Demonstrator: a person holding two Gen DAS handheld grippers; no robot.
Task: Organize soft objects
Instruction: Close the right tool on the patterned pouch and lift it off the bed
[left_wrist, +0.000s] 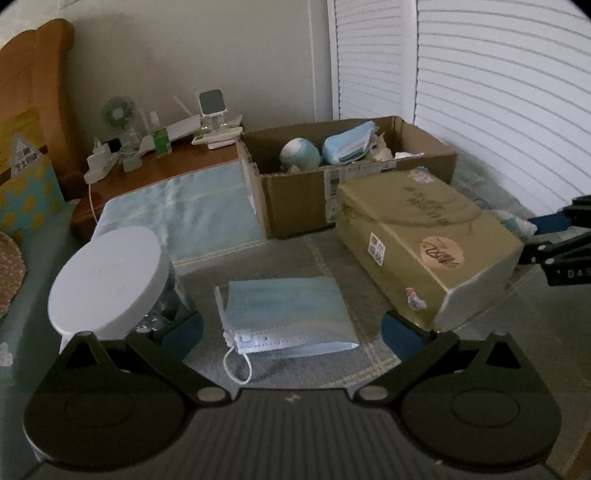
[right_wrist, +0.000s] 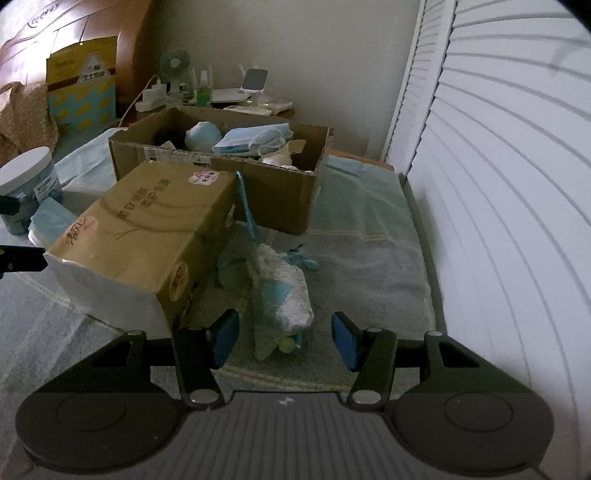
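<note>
A stack of blue face masks (left_wrist: 288, 317) lies on the bed cover between the fingers of my open left gripper (left_wrist: 291, 334), which is empty. My right gripper (right_wrist: 282, 339) is open and empty around the near end of a white and teal soft bundle (right_wrist: 284, 291) with a blue stick. An open cardboard box (left_wrist: 295, 195) behind holds masks and a teal ball (left_wrist: 300, 154); it also shows in the right wrist view (right_wrist: 280, 199). The right gripper shows at the right edge of the left wrist view (left_wrist: 557, 240).
A tan tissue pack (left_wrist: 424, 243) lies between the two grippers, also in the right wrist view (right_wrist: 147, 236). A white-lidded jar (left_wrist: 107, 280) stands left of the masks. A wooden nightstand (left_wrist: 162, 170) with a fan and gadgets is behind. White louvred doors (right_wrist: 498, 184) are on the right.
</note>
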